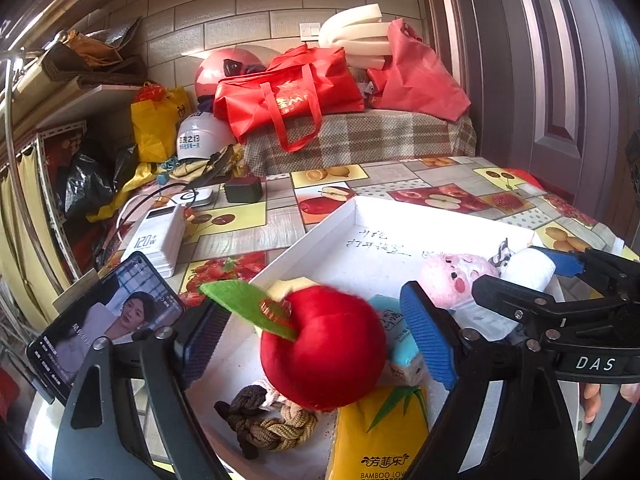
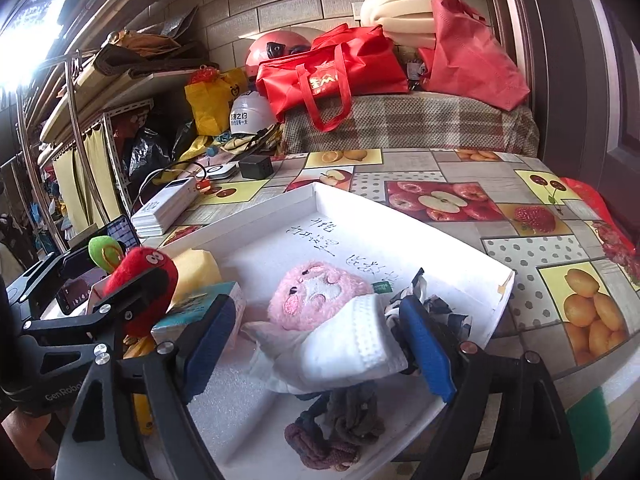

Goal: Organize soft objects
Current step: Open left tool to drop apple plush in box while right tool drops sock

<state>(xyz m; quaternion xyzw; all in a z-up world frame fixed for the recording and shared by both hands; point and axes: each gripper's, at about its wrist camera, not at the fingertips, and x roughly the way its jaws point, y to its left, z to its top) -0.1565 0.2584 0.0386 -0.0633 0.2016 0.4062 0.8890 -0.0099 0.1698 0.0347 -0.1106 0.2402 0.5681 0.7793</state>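
Note:
A white tray (image 1: 320,236) on the fruit-print table holds soft items. My left gripper (image 1: 316,344) is open around a red plush apple (image 1: 324,348) with a green leaf, over the tray's near left part. My right gripper (image 2: 316,336) is open around a white folded cloth (image 2: 352,344) that lies against a pink plush face (image 2: 316,292). Braided hair ties (image 1: 264,424) and a yellow tissue pack (image 1: 380,436) lie below the apple. A second bundle of hair ties (image 2: 340,428) lies under the right gripper. A teal tissue pack (image 2: 200,304) sits beside the apple.
A phone (image 1: 108,324) with a lit screen leans at the tray's left. A white power bank (image 1: 160,236) and a black charger (image 1: 244,190) sit further back left. Red bags (image 1: 288,92), helmets and foam are piled on a plaid-covered surface behind the table.

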